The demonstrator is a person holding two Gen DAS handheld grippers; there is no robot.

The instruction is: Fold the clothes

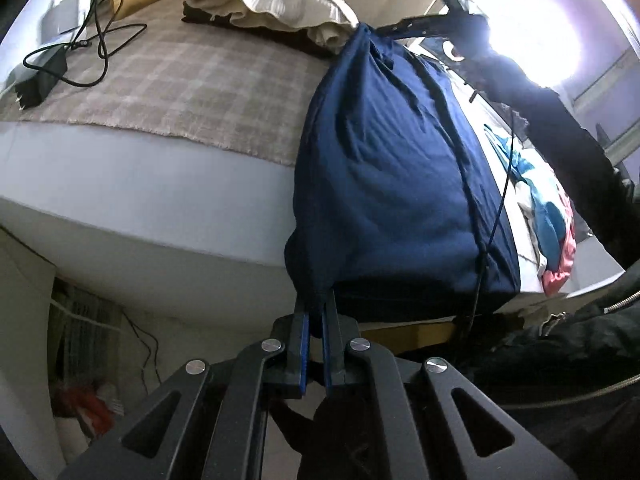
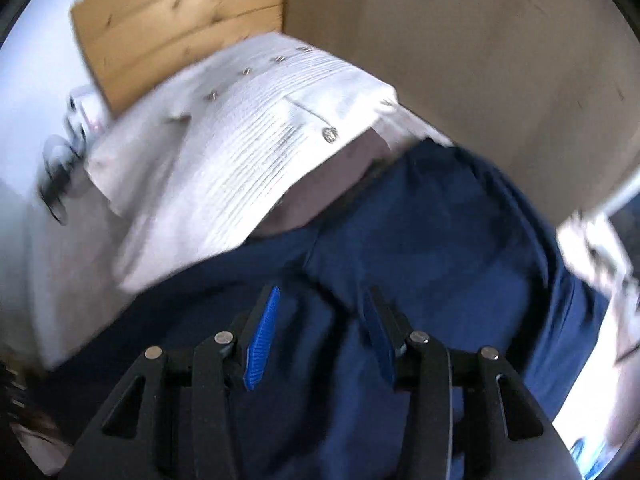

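The left tool point(image 1: 316, 308) is clamped on the near hem of a dark navy blue cotton garment point(image 1: 392, 168), which lies stretched across the bed's beige checked woven blanket point(image 1: 168, 84), reaching a stack of cream and black folded clothes point(image 1: 272, 4); the right tool point(image 2: 320, 312) hovers spread apart over the same navy cloth, beside a white ribbed buttoned garment point(image 2: 248, 148), gripping nothing.

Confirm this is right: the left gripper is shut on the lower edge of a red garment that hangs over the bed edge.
Not quite: the garment is navy blue, not red, as the left wrist view shows. The rest holds: the left gripper is shut on its lower edge, and it hangs over the bed edge.
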